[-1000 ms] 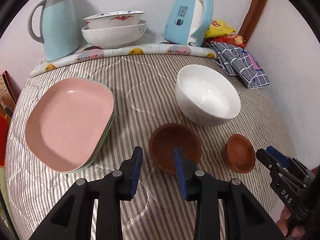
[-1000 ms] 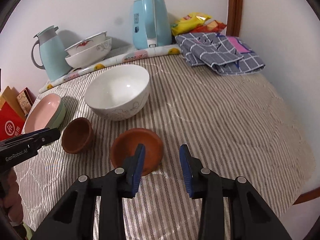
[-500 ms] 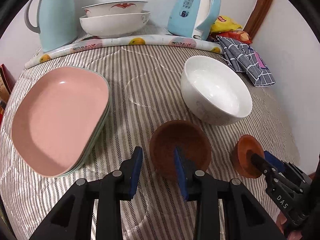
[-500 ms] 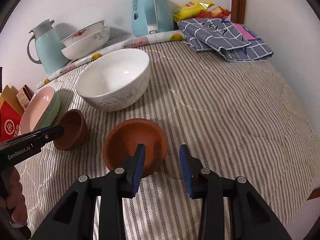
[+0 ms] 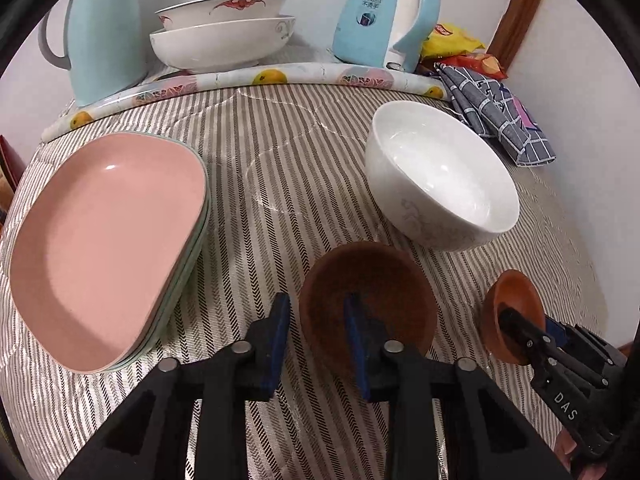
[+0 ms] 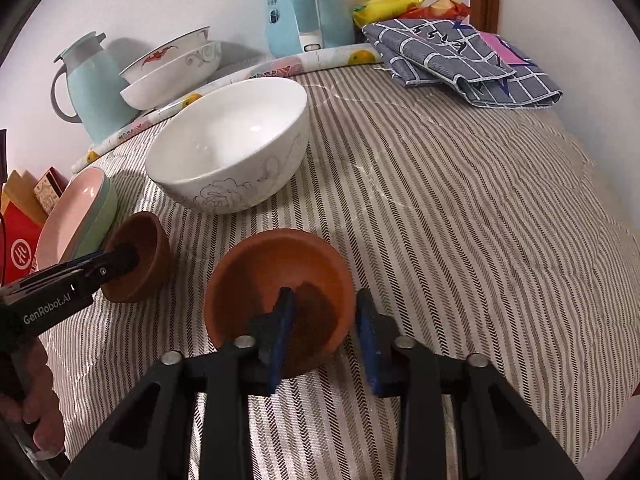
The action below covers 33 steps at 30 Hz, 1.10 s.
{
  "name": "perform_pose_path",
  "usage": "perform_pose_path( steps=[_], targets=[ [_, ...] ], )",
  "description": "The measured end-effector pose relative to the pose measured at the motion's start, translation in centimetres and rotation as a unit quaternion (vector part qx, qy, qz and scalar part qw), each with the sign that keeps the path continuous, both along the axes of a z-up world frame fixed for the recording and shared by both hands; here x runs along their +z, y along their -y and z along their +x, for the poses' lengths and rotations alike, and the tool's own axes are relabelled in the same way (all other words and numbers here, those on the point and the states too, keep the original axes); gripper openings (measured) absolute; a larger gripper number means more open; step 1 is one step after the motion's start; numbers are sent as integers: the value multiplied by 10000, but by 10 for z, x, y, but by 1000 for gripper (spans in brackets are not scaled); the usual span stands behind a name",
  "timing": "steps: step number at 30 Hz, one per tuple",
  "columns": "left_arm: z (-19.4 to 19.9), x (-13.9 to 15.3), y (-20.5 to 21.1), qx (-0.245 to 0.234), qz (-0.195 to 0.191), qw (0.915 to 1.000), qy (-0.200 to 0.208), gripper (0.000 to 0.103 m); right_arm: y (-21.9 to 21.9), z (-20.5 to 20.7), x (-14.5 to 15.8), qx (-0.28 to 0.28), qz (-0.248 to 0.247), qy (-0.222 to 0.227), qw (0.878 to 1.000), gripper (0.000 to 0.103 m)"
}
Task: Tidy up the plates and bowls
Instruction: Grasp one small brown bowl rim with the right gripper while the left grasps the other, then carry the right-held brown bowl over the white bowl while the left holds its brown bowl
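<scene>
My left gripper point(image 5: 316, 332) is open and straddles the near left rim of a dark brown bowl point(image 5: 368, 300), one finger inside, one outside. My right gripper point(image 6: 326, 330) is open and straddles the near right rim of an orange-brown bowl point(image 6: 280, 280), left finger inside. Each bowl also shows in the other view: the dark brown bowl point(image 6: 138, 258), the orange-brown bowl point(image 5: 510, 312). A large white bowl point(image 5: 440, 176) stands behind them. A stack of plates with a pink plate point(image 5: 112, 240) on top lies at the left.
Two stacked white bowls point(image 5: 224, 36), a light blue thermos jug point(image 5: 100, 32), a blue kettle point(image 5: 384, 16), snack bags point(image 5: 456, 44) and a folded checked cloth point(image 5: 496, 116) line the back. A rolled fruit-print mat point(image 5: 240, 80) crosses the striped tablecloth point(image 5: 280, 168).
Both grippers moved forward and down onto the small bowls. One finger of each gripper now sits inside its bowl's rim.
</scene>
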<state>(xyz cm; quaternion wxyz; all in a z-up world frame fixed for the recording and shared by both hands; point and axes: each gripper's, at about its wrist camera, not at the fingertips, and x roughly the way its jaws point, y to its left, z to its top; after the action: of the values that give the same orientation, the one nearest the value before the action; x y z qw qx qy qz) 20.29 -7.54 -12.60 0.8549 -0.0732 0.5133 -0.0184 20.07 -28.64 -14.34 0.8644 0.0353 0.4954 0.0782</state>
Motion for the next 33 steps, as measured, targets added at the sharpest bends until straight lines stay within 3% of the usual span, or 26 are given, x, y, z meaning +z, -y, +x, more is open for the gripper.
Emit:
perform_pose_path(
  steps=[4, 7, 10, 17, 33],
  targets=[
    [1, -1, 2, -53, 48, 10000, -17, 14, -1, 1, 1, -47, -39, 37, 10000, 22],
    [1, -1, 0, -52, 23, 10000, -1, 12, 3, 2, 2, -119, 45, 53, 9999, 14],
    [3, -1, -1, -84, -4, 10000, 11, 9, 4, 4, 3, -132, 131, 50, 9998, 12],
    [-1, 9, 1, -246, -39, 9996, 106, 8, 0, 1, 9, -63, 95, 205, 9997, 9],
    [-12, 17, -14, -126, -274, 9994, 141, 8, -1, -9, 24, -109, 120, 310, 9994, 9]
  ],
)
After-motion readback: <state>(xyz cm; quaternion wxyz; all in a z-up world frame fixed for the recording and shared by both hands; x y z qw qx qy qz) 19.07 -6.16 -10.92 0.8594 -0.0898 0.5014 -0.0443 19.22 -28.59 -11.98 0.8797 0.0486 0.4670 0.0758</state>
